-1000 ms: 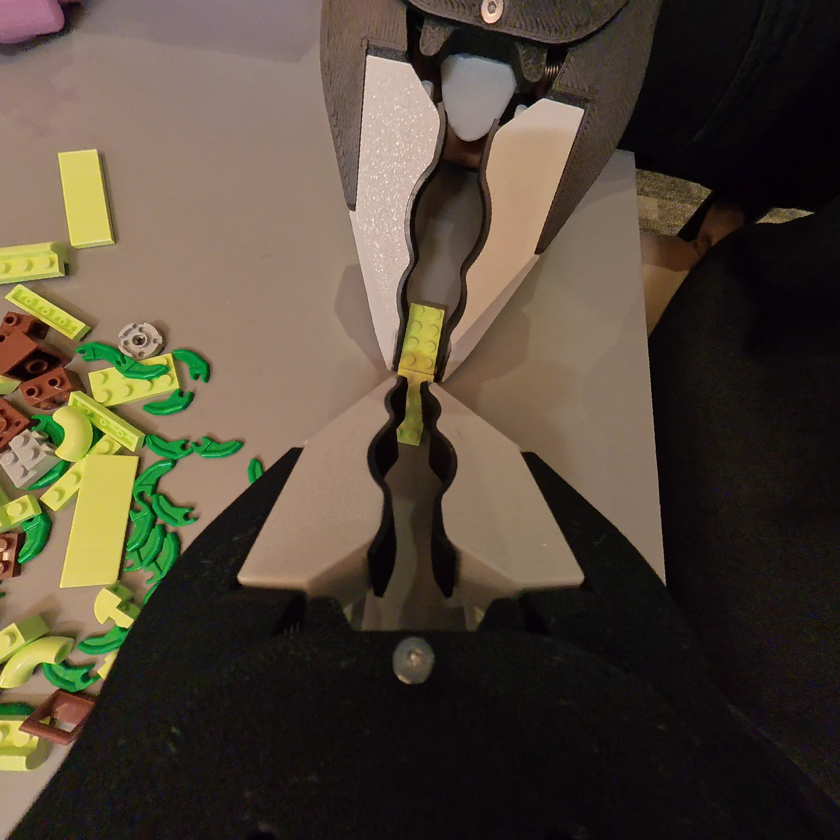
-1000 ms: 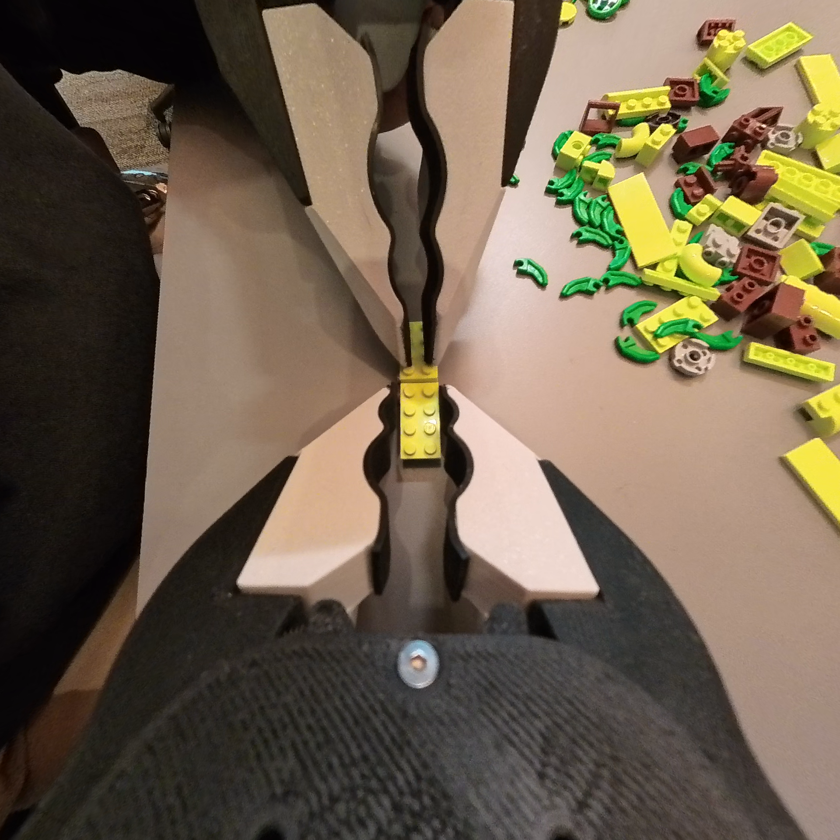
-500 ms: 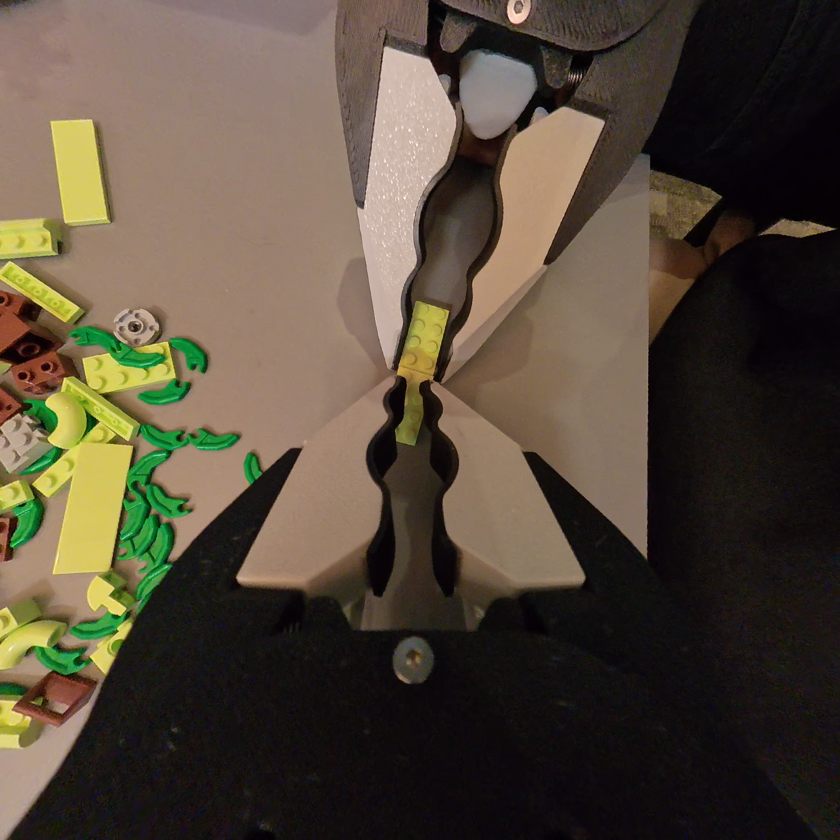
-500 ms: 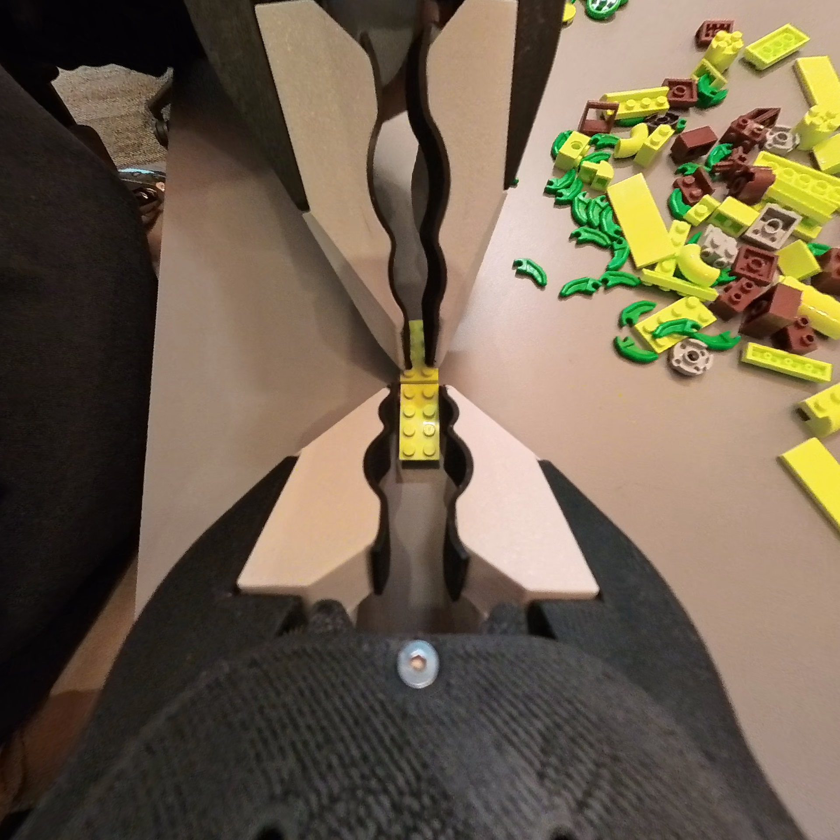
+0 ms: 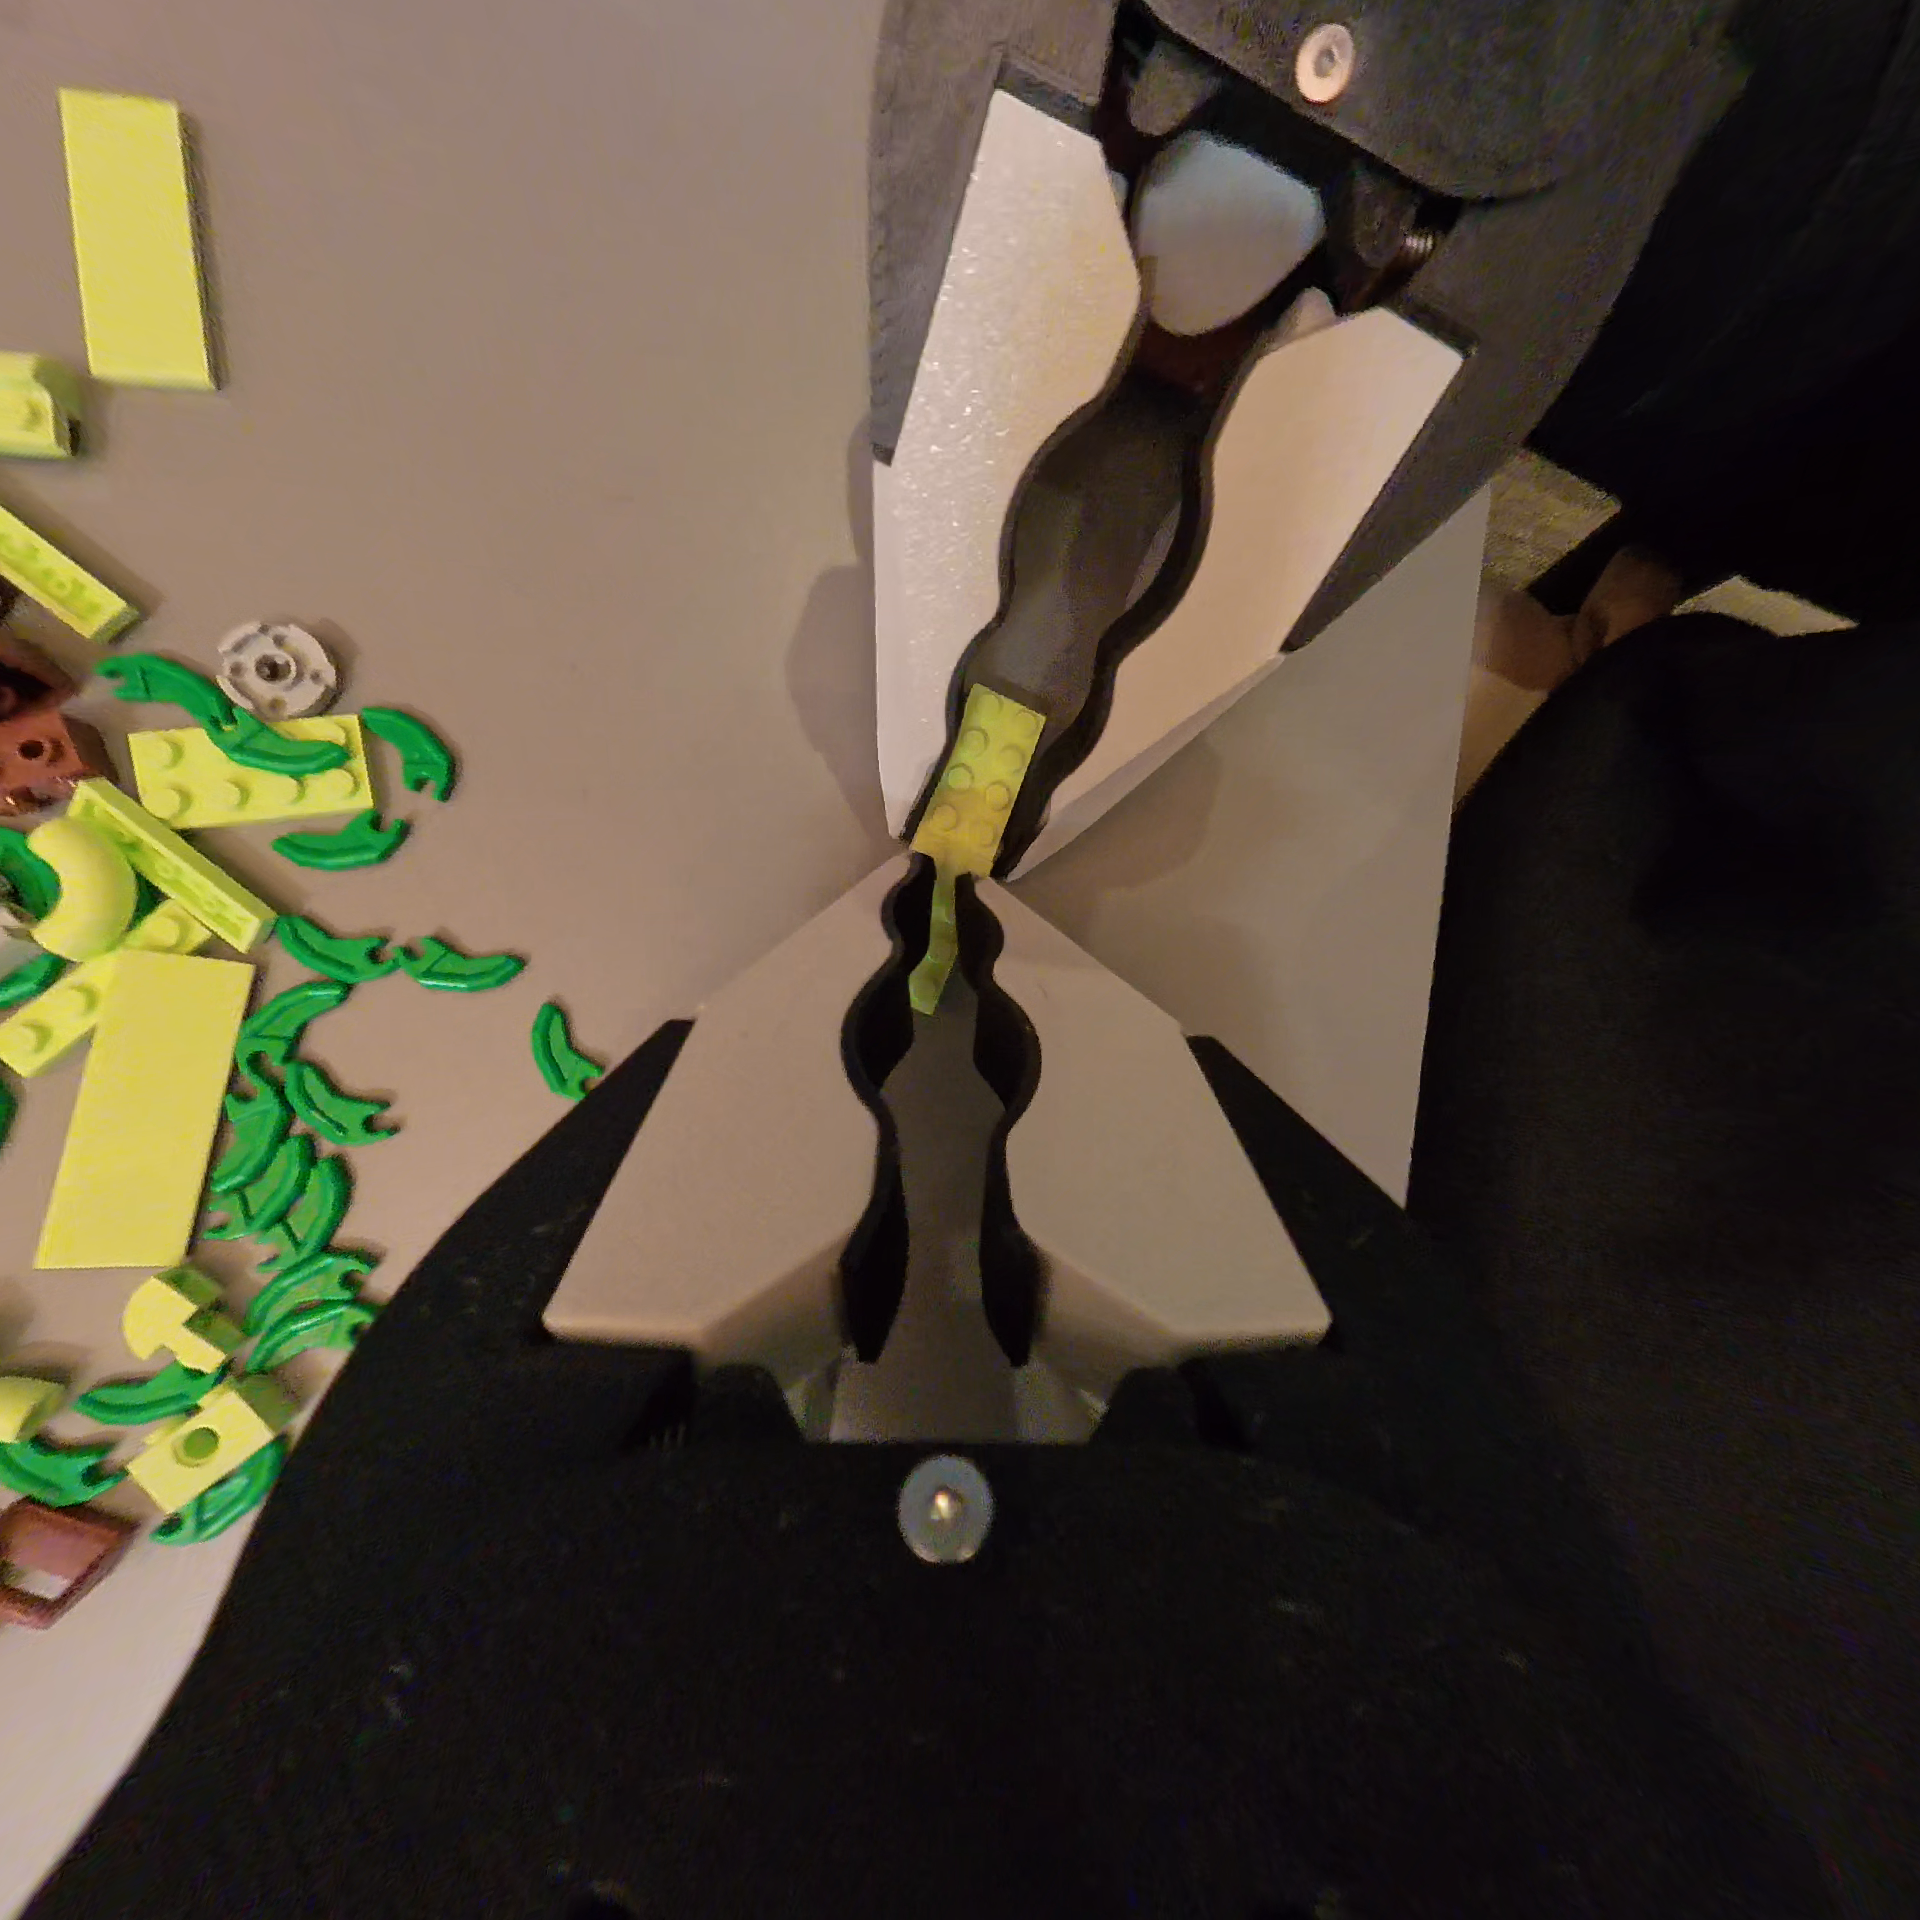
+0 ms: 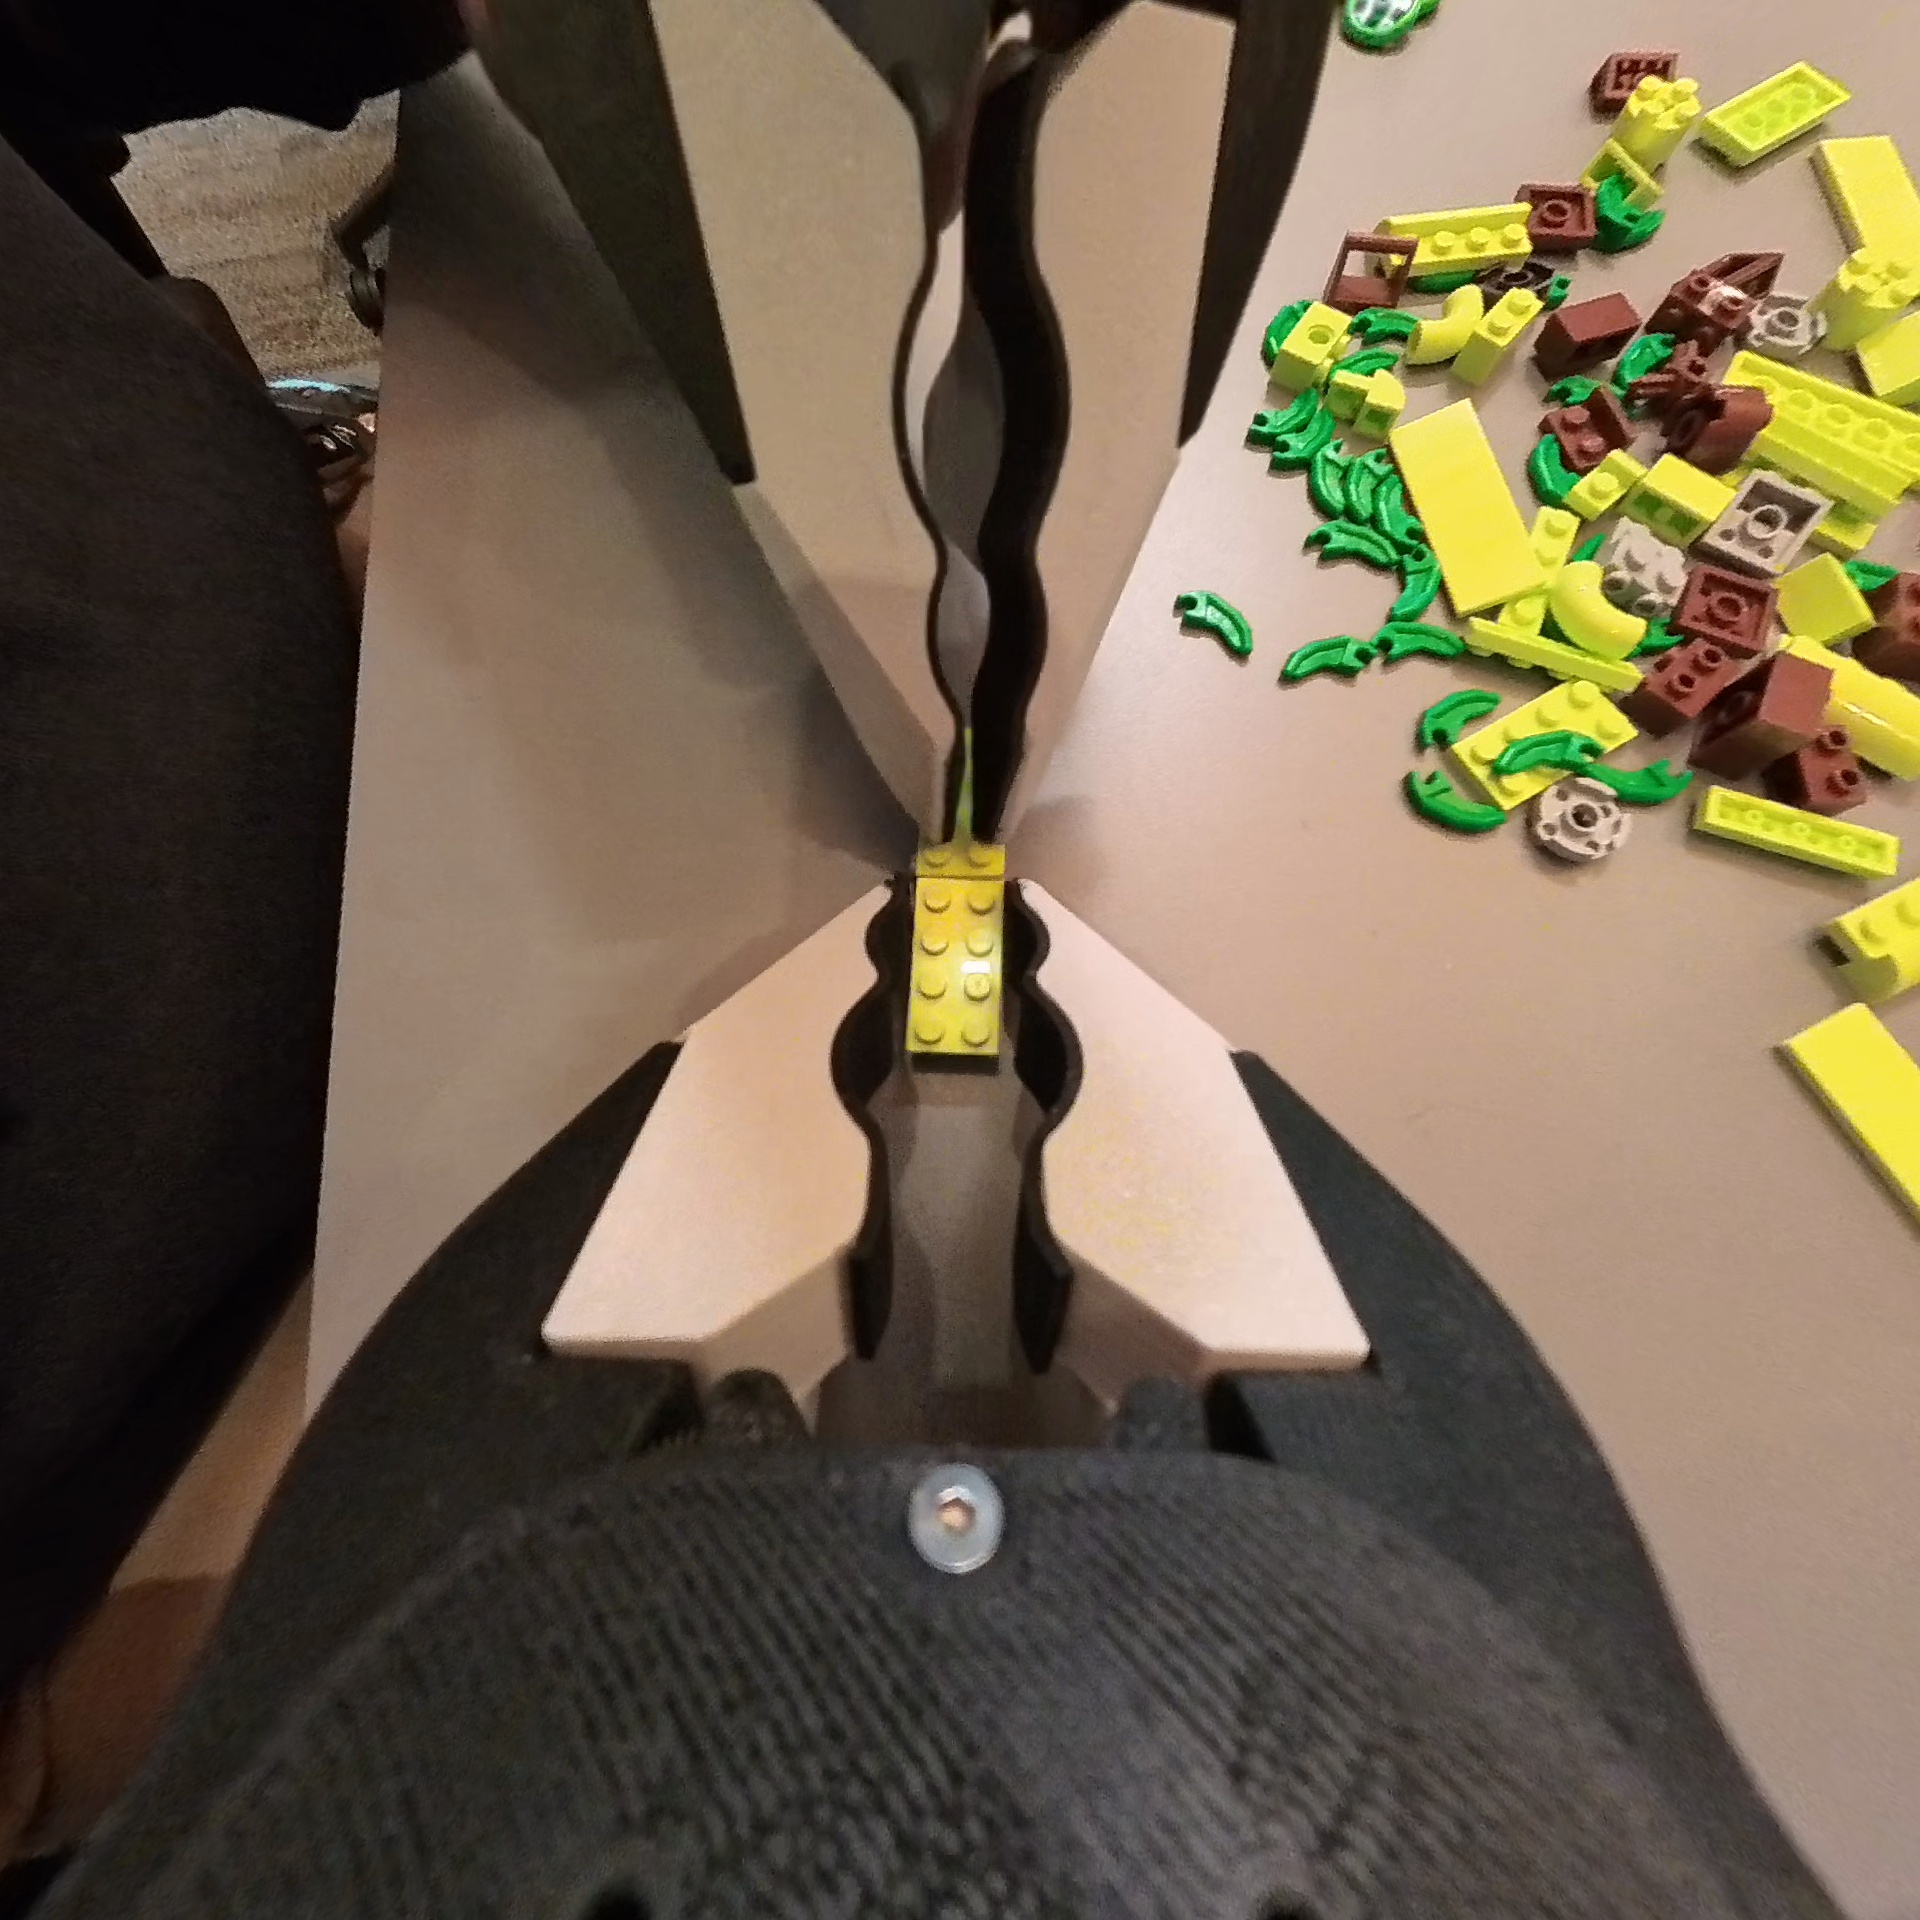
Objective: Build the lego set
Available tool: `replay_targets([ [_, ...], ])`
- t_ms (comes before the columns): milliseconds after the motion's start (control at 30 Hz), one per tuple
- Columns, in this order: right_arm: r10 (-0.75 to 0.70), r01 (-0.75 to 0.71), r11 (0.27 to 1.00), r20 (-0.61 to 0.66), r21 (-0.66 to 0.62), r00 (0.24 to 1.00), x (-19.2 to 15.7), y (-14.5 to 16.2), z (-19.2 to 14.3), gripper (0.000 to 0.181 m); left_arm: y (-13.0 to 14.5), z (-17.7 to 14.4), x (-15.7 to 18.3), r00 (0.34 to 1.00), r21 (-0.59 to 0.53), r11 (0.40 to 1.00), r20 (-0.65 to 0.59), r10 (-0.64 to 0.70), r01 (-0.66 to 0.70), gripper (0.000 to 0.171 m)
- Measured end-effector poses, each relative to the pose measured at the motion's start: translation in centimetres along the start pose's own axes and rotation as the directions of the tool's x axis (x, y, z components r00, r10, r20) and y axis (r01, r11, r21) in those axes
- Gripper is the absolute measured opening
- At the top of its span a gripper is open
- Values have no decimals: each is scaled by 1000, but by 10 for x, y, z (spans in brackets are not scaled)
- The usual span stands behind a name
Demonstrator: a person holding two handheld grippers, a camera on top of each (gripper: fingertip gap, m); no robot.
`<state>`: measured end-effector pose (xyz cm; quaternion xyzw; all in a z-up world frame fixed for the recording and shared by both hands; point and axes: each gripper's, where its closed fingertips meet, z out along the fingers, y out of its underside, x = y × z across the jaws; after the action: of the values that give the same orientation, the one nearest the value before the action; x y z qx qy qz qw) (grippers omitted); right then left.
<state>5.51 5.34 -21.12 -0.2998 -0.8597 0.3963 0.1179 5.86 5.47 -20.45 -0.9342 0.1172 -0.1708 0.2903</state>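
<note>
My left gripper (image 5: 942,881) is shut on a thin lime plate (image 5: 932,961), seen edge-on between its fingertips. My right gripper (image 6: 956,885) is shut on a lime studded plate (image 6: 956,971), studs facing the camera. The two grippers meet tip to tip above the grey table (image 5: 520,416), and the two plates touch at their ends. The right gripper (image 5: 966,847) comes in from the top of the left wrist view, tilted to the right, with its plate (image 5: 982,779). The left gripper (image 6: 968,826) comes in from the top of the right wrist view.
A pile of loose lime, green, brown and grey pieces (image 5: 135,1101) lies on the table left of the grippers; it is at the upper right in the right wrist view (image 6: 1455,509). The table edge (image 5: 1439,935) runs close by, with a person's dark clothing (image 5: 1662,1039) beyond it. Left and right tips are no more than a few centimetres apart.
Both grippers stay shut and tip to tip. In the left wrist view the right gripper and its plate have tilted to the right, and the pile has slid left and down.
</note>
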Motion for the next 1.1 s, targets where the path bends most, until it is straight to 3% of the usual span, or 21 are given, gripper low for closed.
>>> replay_targets([
  [833, 6, -6, 1000, 7, -1, 1000, -1, 0, 0, 15, 1, 1, -4, 980, -131, 987, 164, 109, -88, 0],
  [1100, 18, -18, 1000, 8, -1, 1000, 0, 0, 0, 15, 1, 1, -4, 980, -161, 982, 158, 124, -99, 0],
])
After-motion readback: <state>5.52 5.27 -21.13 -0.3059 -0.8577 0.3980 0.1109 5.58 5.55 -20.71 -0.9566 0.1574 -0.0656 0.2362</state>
